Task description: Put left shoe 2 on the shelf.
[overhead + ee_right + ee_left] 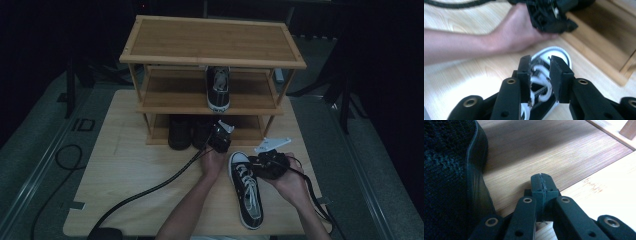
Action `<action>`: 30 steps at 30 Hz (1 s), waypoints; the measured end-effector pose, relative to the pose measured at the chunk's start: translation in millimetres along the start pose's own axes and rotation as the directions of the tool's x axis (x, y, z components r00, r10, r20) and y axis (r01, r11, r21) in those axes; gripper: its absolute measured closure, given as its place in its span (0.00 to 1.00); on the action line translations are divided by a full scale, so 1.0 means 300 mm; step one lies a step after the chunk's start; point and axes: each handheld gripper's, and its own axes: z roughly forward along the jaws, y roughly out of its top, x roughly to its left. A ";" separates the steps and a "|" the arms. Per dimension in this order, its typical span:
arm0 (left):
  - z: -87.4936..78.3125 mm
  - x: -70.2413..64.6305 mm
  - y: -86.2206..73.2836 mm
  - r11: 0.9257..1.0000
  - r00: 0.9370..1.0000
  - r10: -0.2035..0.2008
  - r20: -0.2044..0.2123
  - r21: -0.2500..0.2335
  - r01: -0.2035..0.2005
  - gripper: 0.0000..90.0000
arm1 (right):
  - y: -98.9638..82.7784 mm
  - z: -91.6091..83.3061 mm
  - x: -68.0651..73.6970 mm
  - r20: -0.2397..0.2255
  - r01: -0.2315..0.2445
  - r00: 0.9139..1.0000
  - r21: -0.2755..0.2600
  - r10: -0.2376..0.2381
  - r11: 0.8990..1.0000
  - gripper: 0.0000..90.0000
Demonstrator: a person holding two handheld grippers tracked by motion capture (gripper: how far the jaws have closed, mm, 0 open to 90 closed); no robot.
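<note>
four shoes (247, 190), one rack (212, 40)

Materials and finishes near the rack

Rack (210, 40) is showing matt, grained wood; the sneaker (248, 192) before it is showing black canvas, white rubber toe, woven laces; gripper jaws are showing matt black plastic.

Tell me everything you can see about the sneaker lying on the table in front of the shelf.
The sneaker is a dark low-top with what looks like a canvas upper, a white rubber toe cap and sole edge, and white laces. It lies flat and upright on the wooden table, toe toward the shoe rack, between the person's two forearms. The right gripper sits just above its laces with jaws apart on either side of them; whether the pads touch the shoe cannot be told.
</note>
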 end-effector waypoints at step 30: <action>-0.001 0.001 -0.001 1.000 1.000 -0.003 -0.003 0.001 0.003 1.00 | -0.191 0.032 0.111 0.098 -0.100 0.991 0.146 0.086 0.984 0.82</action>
